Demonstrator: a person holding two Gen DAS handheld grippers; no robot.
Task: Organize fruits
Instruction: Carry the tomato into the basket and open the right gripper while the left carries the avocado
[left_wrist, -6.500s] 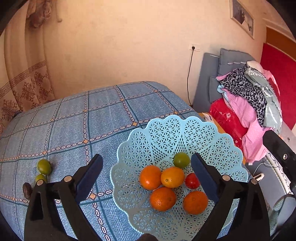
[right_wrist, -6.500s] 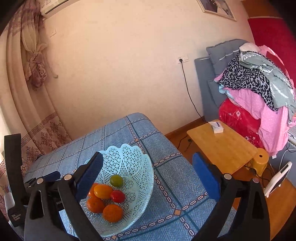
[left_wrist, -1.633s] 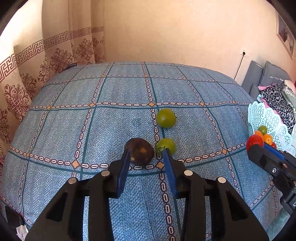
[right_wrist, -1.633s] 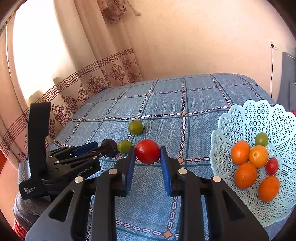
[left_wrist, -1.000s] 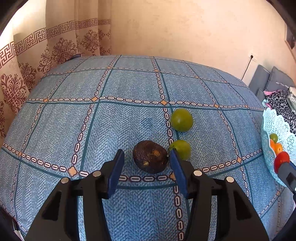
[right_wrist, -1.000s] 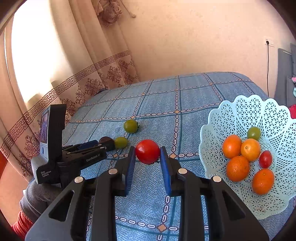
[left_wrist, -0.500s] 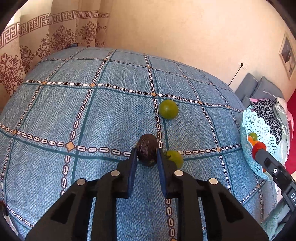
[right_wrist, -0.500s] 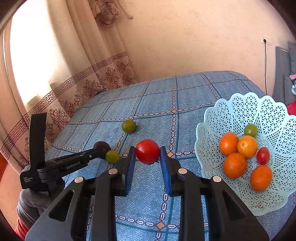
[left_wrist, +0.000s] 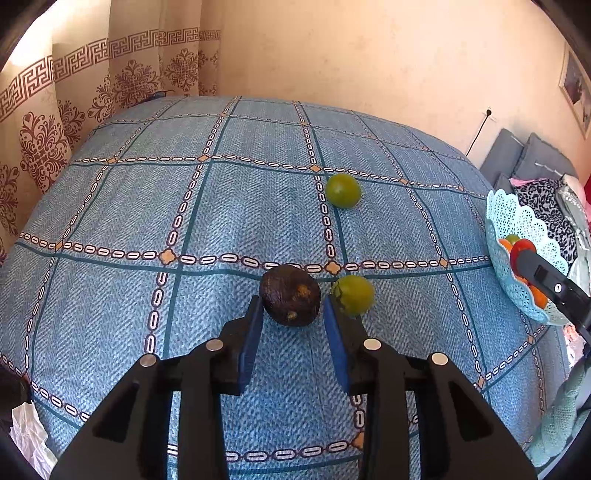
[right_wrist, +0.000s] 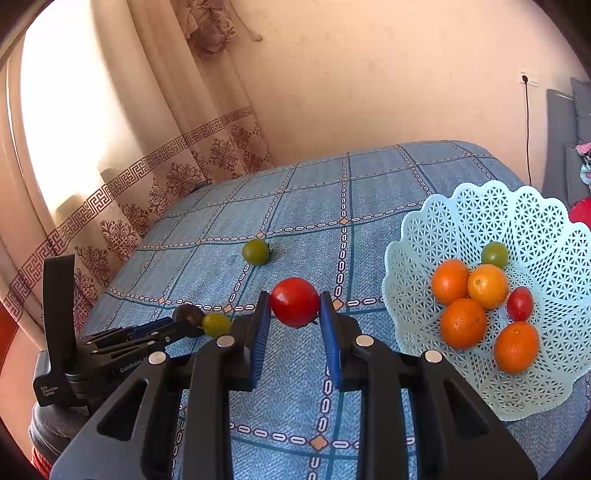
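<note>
A dark wrinkled fruit (left_wrist: 290, 295) lies on the blue checked cloth (left_wrist: 229, 206) between the tips of my left gripper (left_wrist: 291, 310). The jaws are opening, and a thin gap shows at the right pad. A green fruit (left_wrist: 354, 293) touches the outside of the right finger; another green fruit (left_wrist: 344, 190) lies farther back. My right gripper (right_wrist: 293, 306) is shut on a red tomato (right_wrist: 294, 301), held above the cloth left of the pale blue lattice basket (right_wrist: 480, 206). The basket holds several oranges, a green fruit and a small red tomato.
Patterned curtains (left_wrist: 44, 122) hang past the cloth's far left edge, with a plain wall behind. Cushions and piled clothes (left_wrist: 546, 192) sit beyond the basket at right. Crumpled paper (left_wrist: 26, 432) lies at the lower left corner. A grey sleeve (right_wrist: 48, 432) shows under the left gripper.
The left gripper's jaws closed tight with the dark fruit at their tips, then widened; the fruit now sits between the tips. The left gripper shifted across the cloth. The right gripper kept still with the tomato.
</note>
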